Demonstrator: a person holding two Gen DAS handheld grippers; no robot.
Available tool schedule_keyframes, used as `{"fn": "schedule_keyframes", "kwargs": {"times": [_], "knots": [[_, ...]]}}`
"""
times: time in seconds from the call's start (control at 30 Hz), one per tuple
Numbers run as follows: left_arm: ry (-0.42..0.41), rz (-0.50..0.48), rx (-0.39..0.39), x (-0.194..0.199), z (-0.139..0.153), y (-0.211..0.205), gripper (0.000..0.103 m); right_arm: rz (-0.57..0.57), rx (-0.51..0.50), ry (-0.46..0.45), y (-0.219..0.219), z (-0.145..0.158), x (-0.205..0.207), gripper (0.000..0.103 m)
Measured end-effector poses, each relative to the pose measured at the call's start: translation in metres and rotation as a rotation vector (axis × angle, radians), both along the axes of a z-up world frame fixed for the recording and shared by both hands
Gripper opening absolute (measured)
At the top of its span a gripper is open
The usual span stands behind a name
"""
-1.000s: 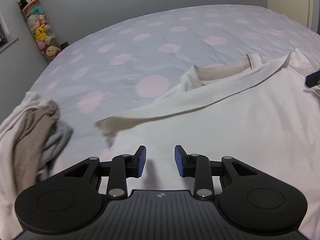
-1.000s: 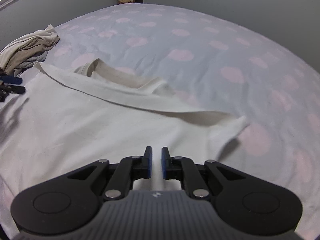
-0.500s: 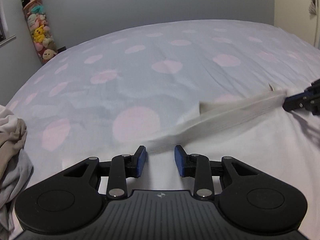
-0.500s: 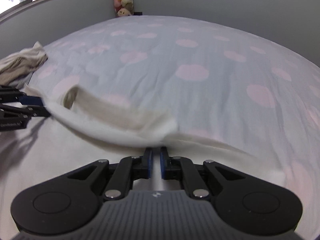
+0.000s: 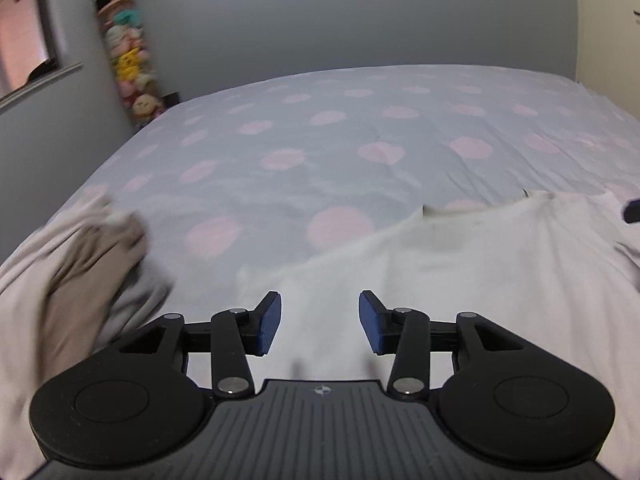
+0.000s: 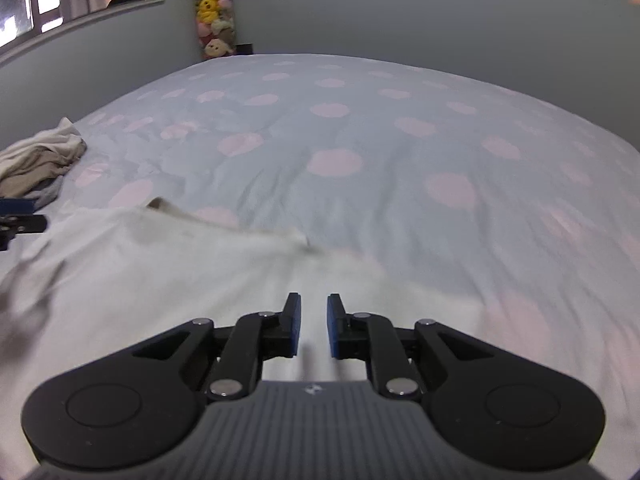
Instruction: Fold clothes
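Note:
A white garment [image 5: 480, 280] lies spread on the spotted bed sheet [image 5: 340, 152], its far edge folded over with a beige lining showing. My left gripper [image 5: 320, 308] hovers over the garment's left part; its jaws are opening, with nothing between the blue pads. In the right wrist view the same garment [image 6: 160, 272] fills the lower left. My right gripper [image 6: 314, 314] is above the garment's right part, its jaws opening to a narrow gap with no cloth pinched. Each view catches the other gripper at its edge: the right gripper [image 5: 632, 212] and the left gripper [image 6: 16, 220].
A pile of beige and grey clothes [image 5: 60, 280] sits at the bed's left side, seen again as the same clothes pile [image 6: 36, 160]. A tall column of plush toys [image 5: 128, 68] stands in the far corner by a window. Grey walls lie beyond the bed.
Both grippers carried the garment's edge forward, then let go. The cloth now lies folded flat, both jaws stand wider, and the grippers have lifted off it.

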State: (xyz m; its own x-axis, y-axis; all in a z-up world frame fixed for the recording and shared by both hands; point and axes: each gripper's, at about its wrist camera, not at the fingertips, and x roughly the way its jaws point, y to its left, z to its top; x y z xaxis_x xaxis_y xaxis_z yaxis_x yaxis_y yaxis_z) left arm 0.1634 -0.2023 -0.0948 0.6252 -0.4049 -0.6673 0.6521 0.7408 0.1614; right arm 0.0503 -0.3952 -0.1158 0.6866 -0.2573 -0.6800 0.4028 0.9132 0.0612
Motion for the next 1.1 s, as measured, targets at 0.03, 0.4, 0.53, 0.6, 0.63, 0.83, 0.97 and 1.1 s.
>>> {"fn": "schedule_keyframes", "kwargs": {"times": [0.03, 0.4, 0.53, 0.6, 0.63, 0.83, 0.97, 1.1], "knots": [[-0.002, 0.013, 0.007, -0.010, 0.004, 0.013, 0.041, -0.014, 0.008, 0.001, 0.006, 0.003, -0.016, 0.018], [0.093, 0.130, -0.003, -0.087, -0.003, 0.123, 0.041, -0.277, 0.135, 0.064, 0.063, -0.003, -0.164, 0.033], [0.134, 0.116, -0.022, -0.104, -0.023, 0.132, 0.041, -0.349, 0.100, 0.085, 0.070, -0.001, -0.181, 0.037], [0.154, 0.131, -0.021, -0.106, -0.034, 0.135, 0.040, -0.320, 0.060, 0.112, 0.076, 0.004, -0.184, 0.040], [0.160, 0.144, -0.018, -0.105, -0.038, 0.136, 0.038, -0.289, 0.042, 0.147, 0.078, 0.005, -0.184, 0.040], [0.174, 0.119, -0.084, -0.099, -0.047, 0.136, 0.026, -0.072, -0.139, 0.365, 0.083, 0.000, -0.191, 0.043], [0.143, 0.076, -0.055, -0.105, -0.053, 0.127, 0.019, -0.028, -0.046, 0.336, 0.069, -0.007, -0.192, 0.041], [0.131, 0.064, -0.057, -0.106, -0.054, 0.125, 0.010, 0.022, -0.018, 0.347, 0.068, -0.012, -0.180, 0.039]]}}
